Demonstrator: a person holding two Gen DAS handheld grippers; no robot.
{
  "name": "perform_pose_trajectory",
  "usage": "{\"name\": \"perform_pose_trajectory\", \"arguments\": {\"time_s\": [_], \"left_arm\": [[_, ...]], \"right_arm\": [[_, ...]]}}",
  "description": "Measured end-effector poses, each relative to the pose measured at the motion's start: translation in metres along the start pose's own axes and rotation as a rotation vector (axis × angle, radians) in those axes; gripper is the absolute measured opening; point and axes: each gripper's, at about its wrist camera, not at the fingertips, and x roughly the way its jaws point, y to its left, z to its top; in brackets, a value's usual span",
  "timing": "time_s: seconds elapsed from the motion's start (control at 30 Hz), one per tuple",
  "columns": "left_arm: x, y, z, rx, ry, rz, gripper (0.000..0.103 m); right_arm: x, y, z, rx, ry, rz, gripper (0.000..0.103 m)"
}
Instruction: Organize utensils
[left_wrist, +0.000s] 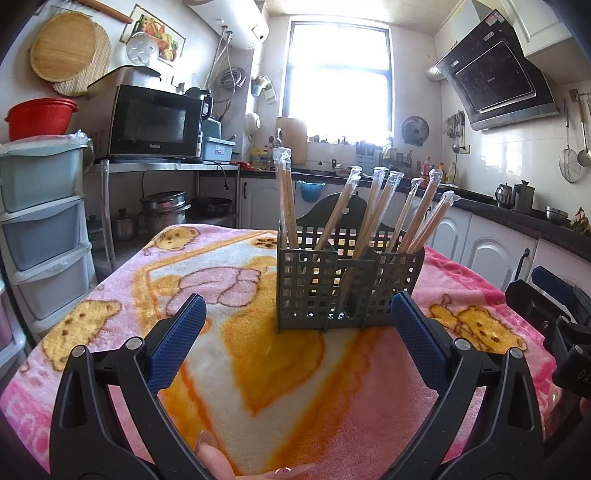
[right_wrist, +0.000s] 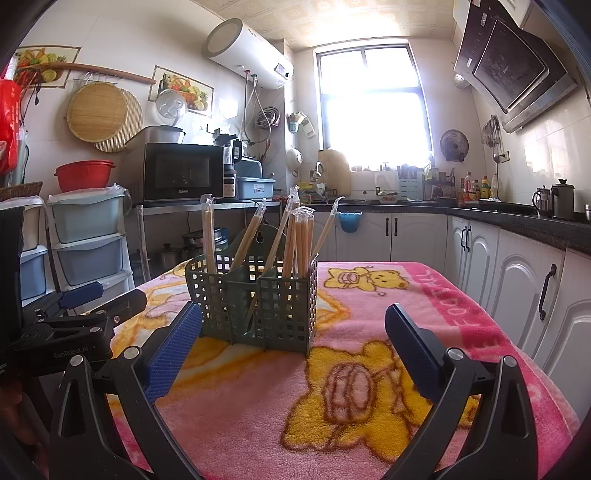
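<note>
Both the left tongs (left_wrist: 297, 314) and right tongs (right_wrist: 293, 325) gape empty. Wrapped chopsticks (left_wrist: 373, 206) lean unevenly in the holder (left_wrist: 347, 288) at twelve o'clock. Pinch one pair high, lift straight.

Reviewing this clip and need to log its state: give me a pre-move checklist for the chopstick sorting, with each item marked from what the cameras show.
1. Left gripper open and empty: ok, jaws spread wide, nothing between them.
2. Right gripper open and empty: ok, the same.
3. Utensil holder upright on the blanket: ok, standing flat.
4. Wrapped chopsticks all inside the holder: ok, none seen lying on the blanket in either view.
5. Chopsticks sorted evenly by compartment: cannot tell, they lean across each other and the dividers are partly hidden.
6. Grippers clear of the holder: ok, both sit short of it, not touching.
</note>
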Motion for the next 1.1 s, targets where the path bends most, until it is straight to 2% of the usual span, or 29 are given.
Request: {"name": "perform_pose_trajectory", "arguments": {"time_s": [1.1], "left_arm": [[0.0004, -0.0003, -0.0014, -0.010, 0.005, 0.006, 0.093]], "right_arm": [[-0.0011, 0.0000, 0.0015, 0.010, 0.008, -0.003, 0.097]]}}
